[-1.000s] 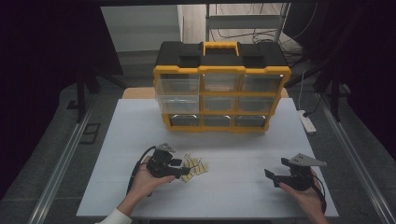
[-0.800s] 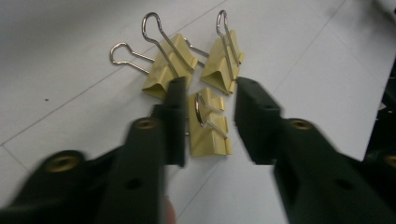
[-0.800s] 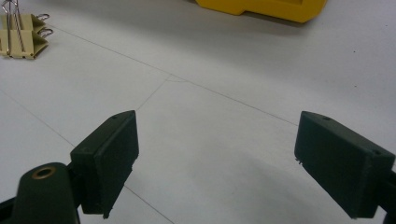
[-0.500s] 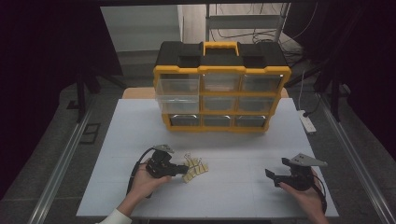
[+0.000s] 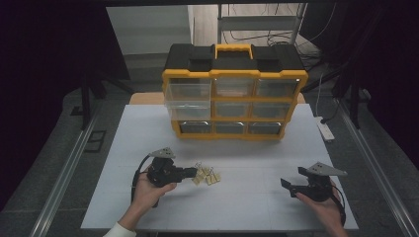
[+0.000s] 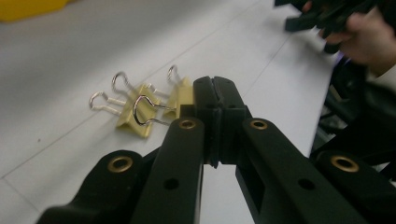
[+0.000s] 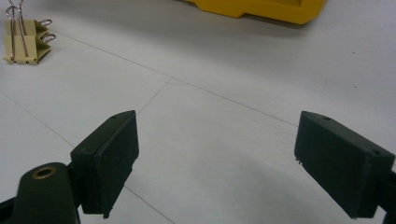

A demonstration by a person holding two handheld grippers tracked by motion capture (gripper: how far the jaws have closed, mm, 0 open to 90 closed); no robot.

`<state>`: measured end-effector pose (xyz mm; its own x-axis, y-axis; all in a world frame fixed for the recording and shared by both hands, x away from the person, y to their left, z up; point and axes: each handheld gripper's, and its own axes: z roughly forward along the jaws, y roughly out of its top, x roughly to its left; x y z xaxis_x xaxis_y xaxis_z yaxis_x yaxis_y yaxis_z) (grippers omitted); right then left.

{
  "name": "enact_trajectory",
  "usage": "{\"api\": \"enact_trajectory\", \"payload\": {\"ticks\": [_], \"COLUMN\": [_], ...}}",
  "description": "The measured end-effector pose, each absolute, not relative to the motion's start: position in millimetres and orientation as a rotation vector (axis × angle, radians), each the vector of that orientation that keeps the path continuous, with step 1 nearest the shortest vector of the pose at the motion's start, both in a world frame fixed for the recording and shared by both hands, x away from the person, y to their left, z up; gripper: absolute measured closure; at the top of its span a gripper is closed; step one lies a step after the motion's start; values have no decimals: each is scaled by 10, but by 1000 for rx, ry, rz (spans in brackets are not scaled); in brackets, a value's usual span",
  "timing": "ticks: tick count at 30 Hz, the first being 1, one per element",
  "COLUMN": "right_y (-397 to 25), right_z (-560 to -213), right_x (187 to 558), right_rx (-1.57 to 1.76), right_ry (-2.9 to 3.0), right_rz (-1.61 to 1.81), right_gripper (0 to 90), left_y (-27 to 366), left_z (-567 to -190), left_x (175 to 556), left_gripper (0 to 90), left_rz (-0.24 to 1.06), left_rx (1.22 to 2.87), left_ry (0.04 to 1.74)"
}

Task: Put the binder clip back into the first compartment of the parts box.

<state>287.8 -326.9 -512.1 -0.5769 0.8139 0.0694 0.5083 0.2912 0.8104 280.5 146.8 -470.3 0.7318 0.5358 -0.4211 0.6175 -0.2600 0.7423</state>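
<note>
White table (image 5: 257, 148), organizer's drawer (image 5: 188, 95) open

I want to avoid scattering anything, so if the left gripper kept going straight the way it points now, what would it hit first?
Most likely the yellow binder clips. The left gripper, jaws shut with nothing visibly between them, points at the cluster, and its tip already sits right beside the nearest clip; whether they touch is unclear.
</note>
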Motion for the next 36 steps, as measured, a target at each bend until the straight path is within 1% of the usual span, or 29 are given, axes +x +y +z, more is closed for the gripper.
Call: {"api": "enact_trajectory", "payload": {"ticks": [5, 15, 28, 36], "right_y": [-3269, -3263, -3267, -3267], "right_z": [-5119, -5115, -5107, -5098], "right_x": [2879, 2877, 2868, 2863], "right_rx": [1192, 1192, 1184, 1184], "right_ry": [2206, 2203, 2197, 2192], "right_rz": [1183, 1183, 1190, 1192], "right_gripper": [138, 139, 142, 142], "left_y": [1514, 1639, 1643, 1671], "left_z": [-4498, -4266, -3903, -3676], "left_x": [2747, 2676, 2671, 2708], "left_gripper": [898, 898, 898, 898], "left_rz": [-27, 96, 179, 199], "left_rx": [1883, 1793, 1715, 1662], "left_ry": [826, 787, 739, 714]}}
